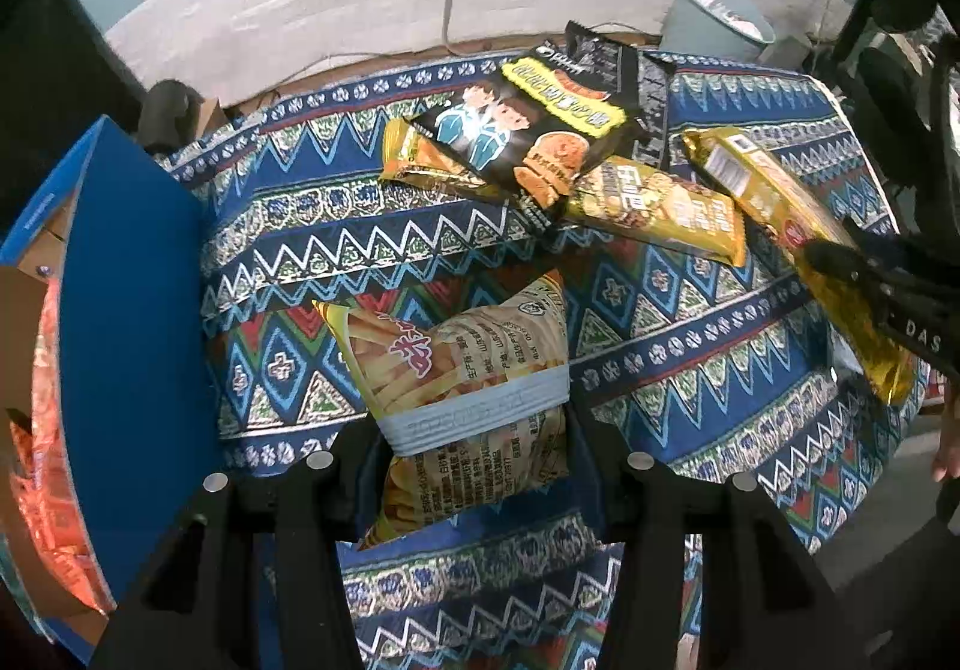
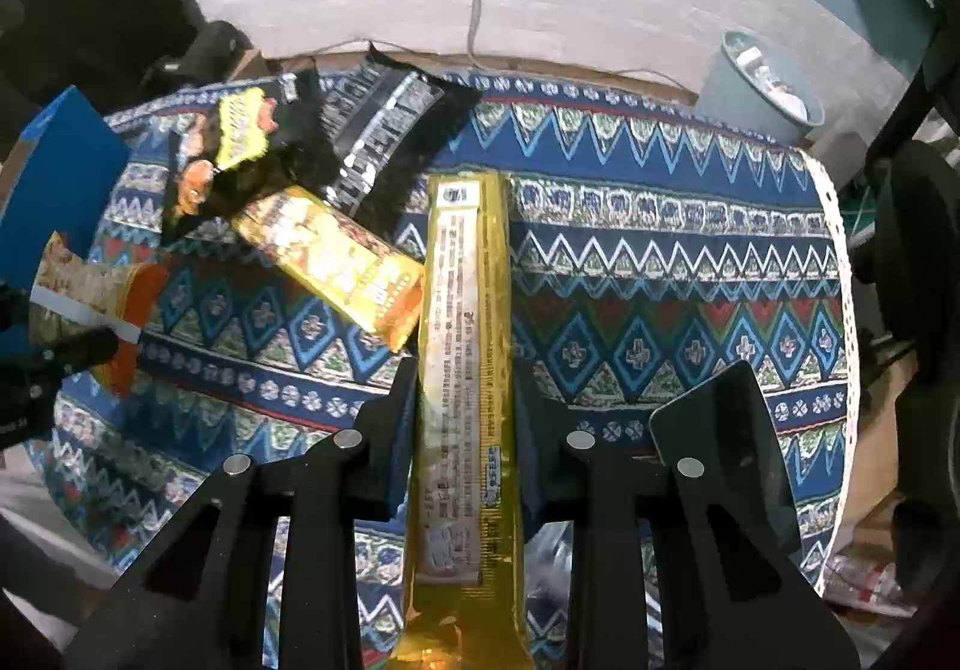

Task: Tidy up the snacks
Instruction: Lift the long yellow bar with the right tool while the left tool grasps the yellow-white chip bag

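I am holding the fries bag [image 1: 468,370] clamped in my left gripper [image 1: 474,418], just right of the blue box [image 1: 132,310]. My right gripper [image 2: 465,400] is pinching the long gold packet [image 2: 465,340] further right. 3 more packs, the black biscuit bag [image 1: 528,130] topmost, are lying beyond on the patterned cloth [image 1: 720,346].

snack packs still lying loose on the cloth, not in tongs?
4: black cartoon pack, black pack behind it, gold pack beneath its left, gold pack at its right. More may be hidden.
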Demonstrator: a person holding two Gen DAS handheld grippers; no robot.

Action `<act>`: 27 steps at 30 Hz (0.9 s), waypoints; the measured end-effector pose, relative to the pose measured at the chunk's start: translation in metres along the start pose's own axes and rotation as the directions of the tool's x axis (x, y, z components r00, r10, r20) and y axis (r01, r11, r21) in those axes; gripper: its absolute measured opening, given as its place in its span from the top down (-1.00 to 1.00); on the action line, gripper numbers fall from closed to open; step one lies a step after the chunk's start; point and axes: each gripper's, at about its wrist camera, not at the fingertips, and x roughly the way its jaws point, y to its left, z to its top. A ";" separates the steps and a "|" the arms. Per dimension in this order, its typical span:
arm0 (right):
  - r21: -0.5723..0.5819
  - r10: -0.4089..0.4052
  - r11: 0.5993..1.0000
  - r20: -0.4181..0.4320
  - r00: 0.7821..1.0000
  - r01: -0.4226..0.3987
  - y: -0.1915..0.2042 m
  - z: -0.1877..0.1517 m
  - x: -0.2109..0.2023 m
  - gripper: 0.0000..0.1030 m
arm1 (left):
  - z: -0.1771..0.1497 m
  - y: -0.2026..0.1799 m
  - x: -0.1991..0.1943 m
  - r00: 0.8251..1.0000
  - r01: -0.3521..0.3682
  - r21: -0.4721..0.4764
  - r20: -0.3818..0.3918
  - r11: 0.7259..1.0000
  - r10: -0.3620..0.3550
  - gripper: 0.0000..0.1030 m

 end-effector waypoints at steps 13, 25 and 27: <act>-0.043 0.007 0.999 0.084 0.996 -0.003 0.019 0.004 -0.037 0.48 | -0.014 0.005 -0.044 0.997 -0.011 0.032 0.073 0.999 0.009 -0.01; -0.091 0.044 0.995 0.150 0.988 -0.030 0.042 0.004 -0.073 0.48 | -0.023 0.016 -0.086 0.987 -0.051 0.054 0.154 0.997 0.042 -0.01; -0.104 0.059 0.994 0.160 0.985 -0.043 0.050 0.005 -0.079 0.48 | -0.024 0.019 -0.092 0.986 -0.044 0.050 0.164 0.998 0.036 -0.01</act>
